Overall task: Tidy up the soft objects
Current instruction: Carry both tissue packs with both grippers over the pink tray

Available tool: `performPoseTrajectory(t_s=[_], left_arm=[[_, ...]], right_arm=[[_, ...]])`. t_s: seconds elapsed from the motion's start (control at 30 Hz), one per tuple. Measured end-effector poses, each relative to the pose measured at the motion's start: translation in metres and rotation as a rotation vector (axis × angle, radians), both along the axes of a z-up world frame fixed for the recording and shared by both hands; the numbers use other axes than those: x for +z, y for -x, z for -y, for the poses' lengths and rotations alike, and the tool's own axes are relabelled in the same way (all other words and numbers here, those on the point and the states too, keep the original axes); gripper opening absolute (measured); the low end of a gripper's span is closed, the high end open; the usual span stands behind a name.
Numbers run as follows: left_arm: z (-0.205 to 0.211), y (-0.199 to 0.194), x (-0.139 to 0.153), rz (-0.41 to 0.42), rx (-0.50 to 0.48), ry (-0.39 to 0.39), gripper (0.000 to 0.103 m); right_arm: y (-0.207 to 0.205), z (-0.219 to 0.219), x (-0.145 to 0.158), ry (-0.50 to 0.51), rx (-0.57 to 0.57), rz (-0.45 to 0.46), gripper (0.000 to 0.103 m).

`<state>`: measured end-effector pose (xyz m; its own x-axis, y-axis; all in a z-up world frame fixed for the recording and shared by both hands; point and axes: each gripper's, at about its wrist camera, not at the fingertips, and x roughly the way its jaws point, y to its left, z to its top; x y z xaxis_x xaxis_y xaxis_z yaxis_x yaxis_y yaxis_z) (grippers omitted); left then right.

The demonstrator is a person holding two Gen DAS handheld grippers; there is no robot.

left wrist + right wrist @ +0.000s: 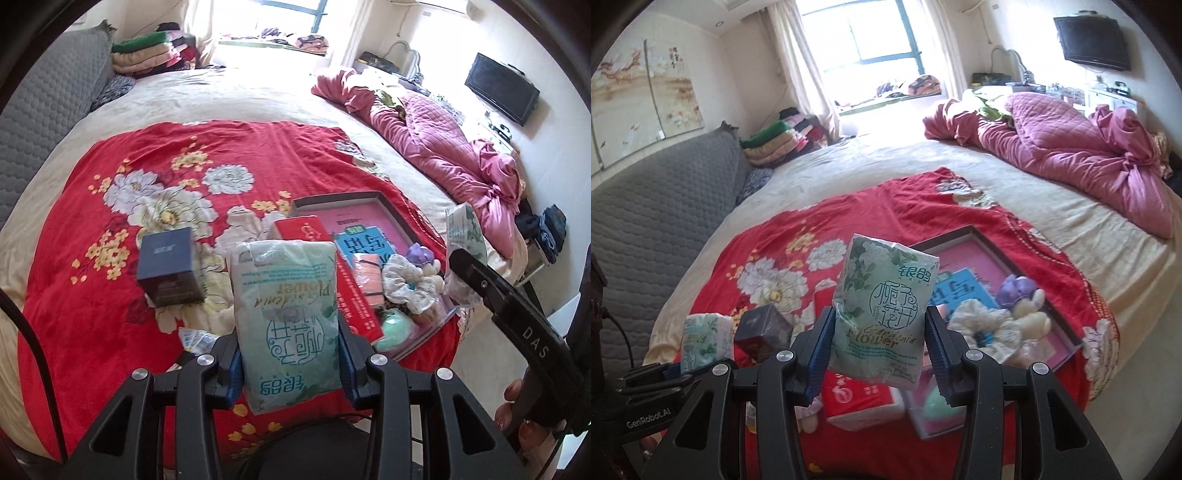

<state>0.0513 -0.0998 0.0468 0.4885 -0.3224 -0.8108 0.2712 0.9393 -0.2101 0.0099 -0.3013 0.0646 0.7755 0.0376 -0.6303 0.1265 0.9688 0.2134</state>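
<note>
Left gripper (290,363) pinches a green tissue pack (286,317) above the red flowered blanket (110,206), right gripper (875,356) pinches a second tissue pack (882,314), with the open box (964,236) of soft toys at its 2 o'clock on the bed.

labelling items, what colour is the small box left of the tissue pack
Dark navy blue, the small box on the red floral cloth; the left wrist view shows it best.
</note>
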Motion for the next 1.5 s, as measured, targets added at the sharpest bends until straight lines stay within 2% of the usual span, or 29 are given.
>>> performPoseTrajectory(t_s=[0.13, 0.5, 0.87, 1.1, 1.3, 1.5], left_arm=[[0.015, 0.002, 0.003, 0.003, -0.027, -0.013, 0.041], [0.057, -0.002, 0.008, 0.023, -0.101, -0.027, 0.041], [0.112, -0.016, -0.009, -0.008, -0.206, -0.041, 0.041], [0.149, -0.038, -0.034, -0.062, -0.265, -0.076, 0.041], [0.168, -0.056, -0.052, -0.117, -0.294, -0.088, 0.042], [0.183, -0.069, -0.075, -0.169, -0.323, -0.135, 0.042]], right_arm=[[0.004, 0.015, 0.003, -0.013, -0.027, 0.012, 0.049], [0.021, 0.060, 0.009, 0.042, -0.128, 0.023, 0.049], [0.029, 0.110, -0.009, 0.038, -0.223, -0.013, 0.049], [0.023, 0.116, -0.025, 0.058, -0.209, -0.045, 0.049], [0.011, 0.111, -0.040, 0.098, -0.176, -0.082, 0.049], [-0.004, 0.106, -0.056, 0.114, -0.141, -0.115, 0.049]])
